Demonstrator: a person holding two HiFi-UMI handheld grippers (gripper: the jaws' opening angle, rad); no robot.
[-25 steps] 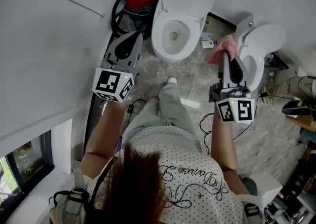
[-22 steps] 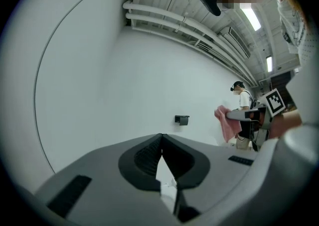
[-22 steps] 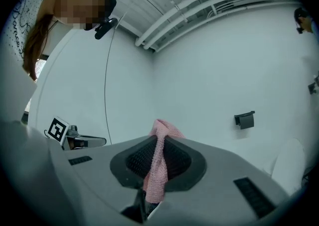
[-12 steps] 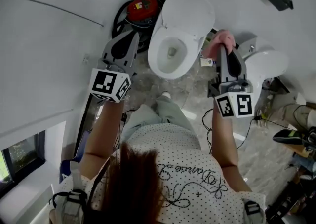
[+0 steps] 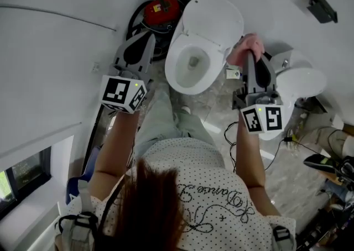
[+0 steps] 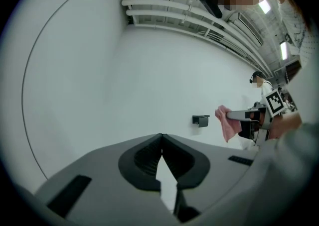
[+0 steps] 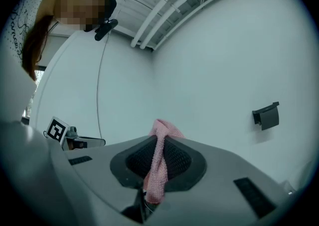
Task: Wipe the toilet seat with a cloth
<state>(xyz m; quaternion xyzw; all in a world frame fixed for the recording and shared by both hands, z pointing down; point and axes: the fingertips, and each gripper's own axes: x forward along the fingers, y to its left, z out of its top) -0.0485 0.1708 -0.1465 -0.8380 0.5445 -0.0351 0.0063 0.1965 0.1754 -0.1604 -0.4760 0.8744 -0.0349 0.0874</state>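
Note:
A white toilet stands on the floor ahead of me with its lid (image 5: 213, 17) raised and its seat (image 5: 176, 76) down around the bowl. My right gripper (image 5: 251, 53) hovers just right of the toilet, shut on a pink cloth (image 5: 243, 51). In the right gripper view the cloth (image 7: 159, 165) hangs pinched between the jaws of that gripper (image 7: 158, 138). My left gripper (image 5: 148, 38) is held left of the bowl, shut and holding nothing. Its jaws (image 6: 161, 136) meet at the tip, and the cloth (image 6: 227, 124) shows far off to the right.
A second white fixture (image 5: 301, 81) stands to the right of the toilet. A red canister (image 5: 161, 6) with a black hose sits behind the toilet's left side. A black holder (image 5: 322, 5) hangs on the wall. Cables trail over the floor (image 5: 232, 134). The person's leg (image 5: 160, 120) stands before the bowl.
The right gripper has carried the pink cloth left, from over the second fixture to the toilet's right side. The person has stepped nearer the toilet. The left gripper has held its place.

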